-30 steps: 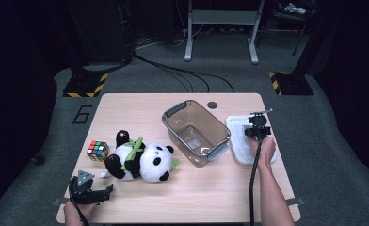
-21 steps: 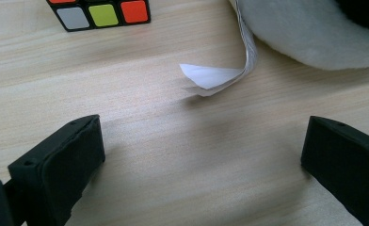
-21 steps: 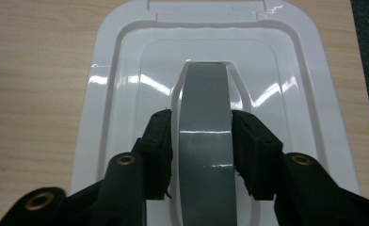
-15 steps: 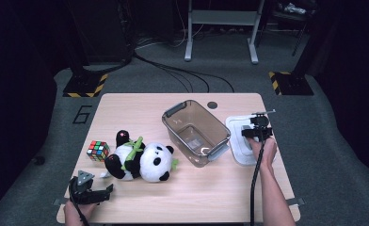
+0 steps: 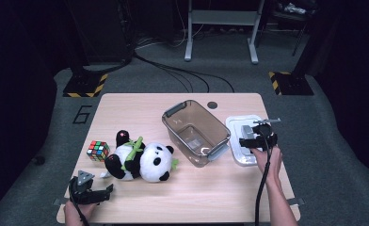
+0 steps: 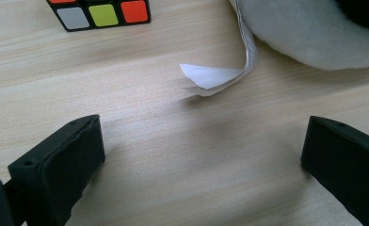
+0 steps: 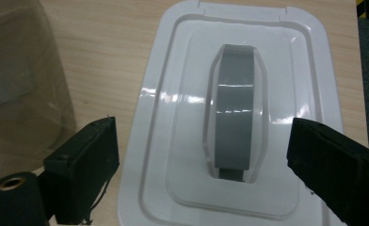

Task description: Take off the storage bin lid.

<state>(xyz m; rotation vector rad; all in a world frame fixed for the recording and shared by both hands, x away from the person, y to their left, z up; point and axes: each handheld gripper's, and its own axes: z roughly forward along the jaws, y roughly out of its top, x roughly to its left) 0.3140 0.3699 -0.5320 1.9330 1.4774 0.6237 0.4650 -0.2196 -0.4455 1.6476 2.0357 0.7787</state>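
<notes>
A white lid point(image 5: 241, 136) point(image 7: 234, 113) with a grey handle point(image 7: 234, 122) lies flat at the right of the wooden table. My right gripper point(image 5: 257, 140) point(image 7: 201, 169) hovers over it, open, jaws astride the handle. A clear plastic bin point(image 5: 196, 132) with grey latches stands empty beside the lid. A plush panda point(image 5: 140, 160) lies left of centre, its white tag point(image 6: 220, 73) on the wood. A Rubik's cube point(image 5: 98, 150) point(image 6: 100, 13) sits left of the panda. My left gripper point(image 5: 94, 194) point(image 6: 201, 160) rests open near the front left edge, nothing between its jaws.
The table's front edge point(image 5: 173, 220) runs just behind both hands. A round hole point(image 5: 212, 105) marks the table's far side. Cables and yellow-black floor blocks point(image 5: 86, 84) lie beyond the table on the grey floor.
My right gripper has edged slightly forward over the lid. The left gripper and the other things stay put.
</notes>
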